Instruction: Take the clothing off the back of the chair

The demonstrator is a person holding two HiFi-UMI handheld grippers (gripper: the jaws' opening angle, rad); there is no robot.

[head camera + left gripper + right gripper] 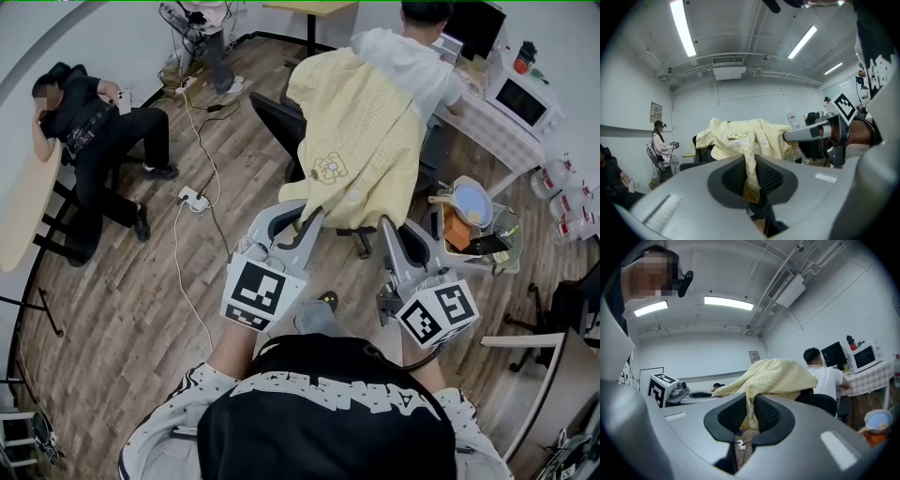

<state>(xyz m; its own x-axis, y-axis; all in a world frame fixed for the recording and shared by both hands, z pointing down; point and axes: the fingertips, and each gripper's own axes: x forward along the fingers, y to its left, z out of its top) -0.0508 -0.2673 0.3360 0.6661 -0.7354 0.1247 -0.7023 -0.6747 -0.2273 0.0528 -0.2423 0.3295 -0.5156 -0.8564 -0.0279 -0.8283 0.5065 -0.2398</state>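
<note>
Yellow checked clothing (361, 141) with a small bear patch is hanging over the back of a black office chair (275, 117). It is covering most of the backrest and draping down toward the person who is holding the tools. The left gripper (302, 217) is pinching the lower hem on its own side. In the left gripper view a fold of the yellow fabric is running down between the dark ribbed pads (733, 177), which are pressing on it from both sides. The right gripper (389, 230) is clamping the hem on the other side. In the right gripper view its nearly closed jaws are likewise squeezing a strip of the fabric, and the rest is rising up to the top of the chair. Both grippers are pointing roughly level at the chair, side by side and apart from each other. Beyond the chair, a person in a white hooded top (412, 56) is sitting at a desk (480, 120) that is carrying a white microwave (523, 101). Another person in black (94, 131) is sitting at the left, and a white power strip (194, 199) is lying on the wooden floor (131, 281) nearby.
</note>
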